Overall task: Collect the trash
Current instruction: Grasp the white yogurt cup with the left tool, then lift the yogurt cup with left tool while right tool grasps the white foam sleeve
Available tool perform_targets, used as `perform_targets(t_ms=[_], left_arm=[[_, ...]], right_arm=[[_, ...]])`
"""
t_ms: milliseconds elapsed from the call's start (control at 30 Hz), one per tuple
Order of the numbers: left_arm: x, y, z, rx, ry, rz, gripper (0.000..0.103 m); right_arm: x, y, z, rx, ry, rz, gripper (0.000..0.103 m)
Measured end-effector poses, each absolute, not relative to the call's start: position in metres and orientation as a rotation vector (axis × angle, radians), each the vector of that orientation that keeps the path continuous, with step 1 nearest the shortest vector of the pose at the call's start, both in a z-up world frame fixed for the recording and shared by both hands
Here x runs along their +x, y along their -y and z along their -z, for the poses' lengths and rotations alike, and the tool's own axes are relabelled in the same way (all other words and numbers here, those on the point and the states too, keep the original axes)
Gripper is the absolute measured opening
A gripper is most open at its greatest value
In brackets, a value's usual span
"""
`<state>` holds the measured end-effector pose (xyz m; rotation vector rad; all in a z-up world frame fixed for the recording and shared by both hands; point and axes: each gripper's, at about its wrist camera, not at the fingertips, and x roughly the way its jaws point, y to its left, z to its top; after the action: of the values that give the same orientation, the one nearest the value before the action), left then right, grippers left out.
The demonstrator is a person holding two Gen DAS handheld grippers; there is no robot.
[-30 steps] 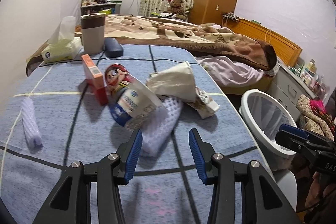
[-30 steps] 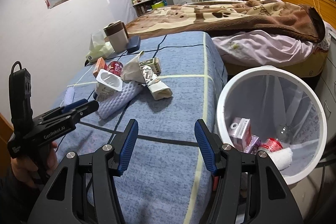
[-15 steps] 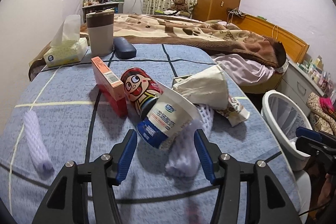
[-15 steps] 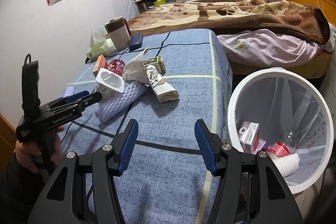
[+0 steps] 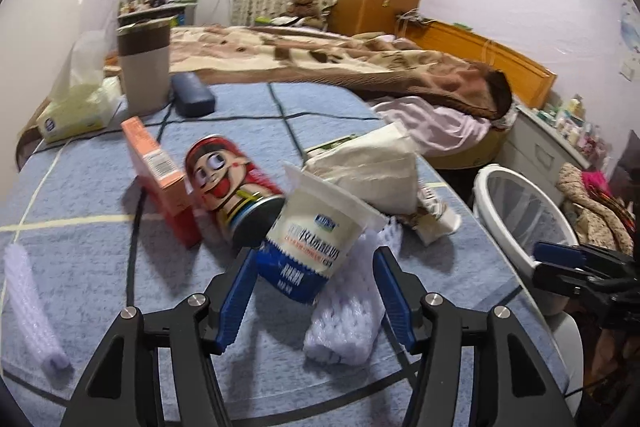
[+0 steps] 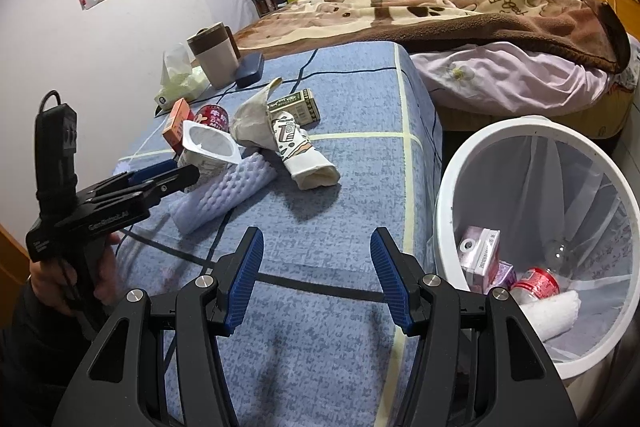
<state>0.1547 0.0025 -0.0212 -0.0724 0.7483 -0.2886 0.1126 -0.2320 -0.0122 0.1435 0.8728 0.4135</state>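
Left wrist view: the left gripper (image 5: pixel 314 291) is sitting with its blue fingers spread wide either side of a yogurt cup (image 5: pixel 320 237), not pressing on it.
Yogurt cup: lying tilted on a white foam net sleeve (image 5: pixel 352 311), just beside a red cartoon can (image 5: pixel 230 185) and an orange box (image 5: pixel 158 171).
Table: a blue checked cloth (image 6: pixel 328 327) is covering it; crumpled paper (image 6: pixel 256 119) and a rolled wrapper (image 6: pixel 304 157) are lying near the cup.
Right gripper (image 6: pixel 316 283): hovering wide apart and empty over the cloth.
Trash bin (image 6: pixel 496 139): standing beside the table edge, holding a pink carton (image 6: pixel 480 257) and a red bottle (image 6: pixel 536 283).
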Motion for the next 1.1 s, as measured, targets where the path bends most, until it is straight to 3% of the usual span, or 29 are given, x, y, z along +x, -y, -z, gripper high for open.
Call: perform_targets(t_ms=[500, 1100], left_arm=[[0.178, 0.003, 0.03, -0.085, -0.766, 0.304, 0.057], [0.118, -0.027, 0.007, -0.158, -0.734, 0.16, 0.053]], right_arm=[[0.116, 0.234, 0.015, 0.156, -0.88, -0.407, 0.058], [0.114, 0.207, 0.01, 0.131, -0.882, -0.478, 0.058]])
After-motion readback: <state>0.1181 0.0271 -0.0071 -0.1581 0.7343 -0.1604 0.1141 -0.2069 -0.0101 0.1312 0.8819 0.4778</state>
